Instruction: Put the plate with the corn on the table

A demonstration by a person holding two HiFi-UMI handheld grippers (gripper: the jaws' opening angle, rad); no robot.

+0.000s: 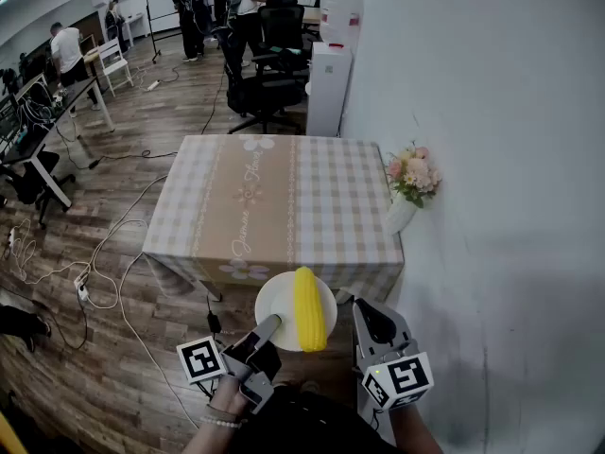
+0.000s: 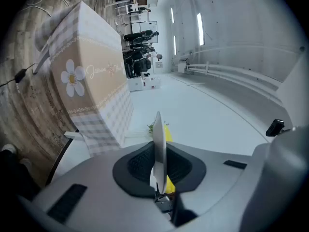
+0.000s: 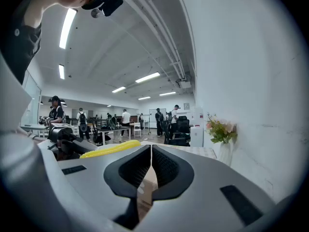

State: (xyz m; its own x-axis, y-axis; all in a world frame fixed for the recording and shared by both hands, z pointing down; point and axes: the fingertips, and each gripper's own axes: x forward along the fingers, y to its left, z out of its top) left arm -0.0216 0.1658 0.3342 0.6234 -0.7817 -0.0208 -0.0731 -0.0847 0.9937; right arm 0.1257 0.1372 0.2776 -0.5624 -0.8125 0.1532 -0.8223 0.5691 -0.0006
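Left tool (image 1: 274, 324): closed on the near rim of the plate (image 1: 276, 303), both pads pressed against the thin white edge; plate seen edge-on between the jaws in the left gripper view.
Right tool (image 1: 371, 322): jaws shut together, nothing between them; just beside the right rim of the plate, whether touching it not clear.
Plate: white and round, held up in the air and roughly level in the head view, in front of the near edge of the desk (image 1: 274, 206), not resting on it.
Corn (image 1: 309, 308): one yellow cob lying on the right half of the plate, long axis pointing toward the desk, its near tip reaching past the rim.
Desk: covered by a beige and white checked cloth with a plain tan band down the middle and a daisy print at each end; right side close to the wall (image 1: 492, 159).
Flowers (image 1: 413, 171): pink and cream bunch in a white vase (image 1: 401, 216), at the right edge of the desk against the wall.
Floor (image 1: 113, 367): dark wood planks, with white cables (image 1: 104, 253) trailing left of the desk.
Office chair (image 1: 265, 83): black, well beyond the far end of the desk.
People (image 1: 189, 8): several standing at the far end of the room.
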